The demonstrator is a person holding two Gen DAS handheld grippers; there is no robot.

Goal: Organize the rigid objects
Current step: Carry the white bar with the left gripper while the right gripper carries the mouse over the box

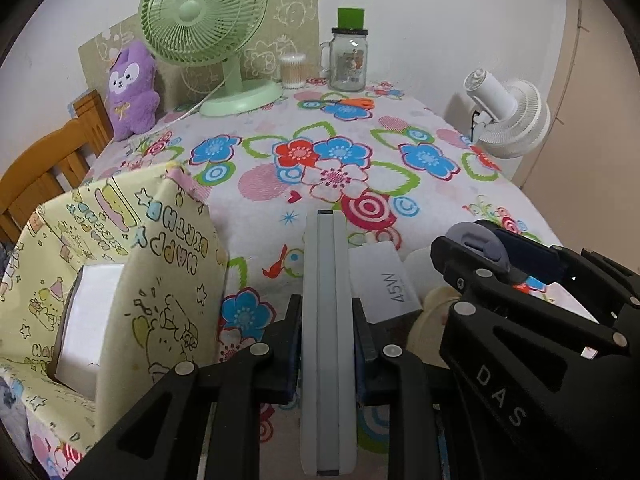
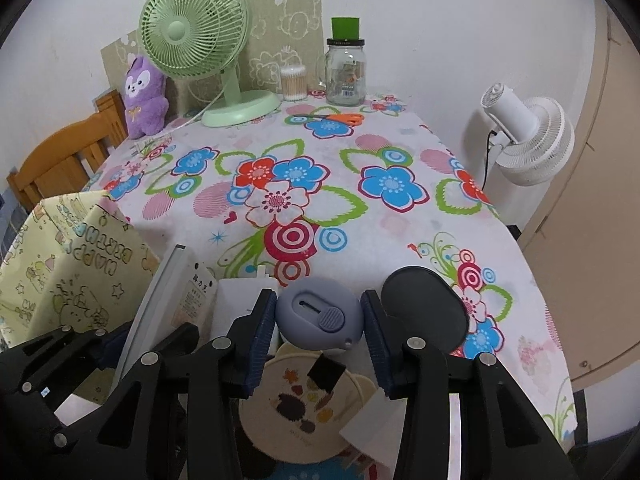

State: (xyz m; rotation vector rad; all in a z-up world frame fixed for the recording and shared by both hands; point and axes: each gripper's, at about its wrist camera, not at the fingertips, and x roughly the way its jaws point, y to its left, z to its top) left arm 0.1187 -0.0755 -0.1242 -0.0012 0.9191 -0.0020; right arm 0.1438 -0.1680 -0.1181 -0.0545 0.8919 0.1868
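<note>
Midway, I judge: the left claw (image 1: 327, 344) grips a slim grey case (image 1: 328, 320) and the right claw (image 2: 319, 328) a round grey gadget (image 2: 320, 318) above the table (image 2: 360, 152), the box (image 1: 132, 280) holding one white item.

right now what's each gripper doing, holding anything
left gripper: shut on the flat grey box.
right gripper: shut on the rounded grey-purple gadget.

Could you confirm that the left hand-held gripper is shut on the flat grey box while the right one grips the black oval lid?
Not quite: in the right wrist view the right hand-held gripper grips the grey-blue rounded case; the black oval lid lies beside it. The left hand-held gripper does hold the flat grey box.
</note>
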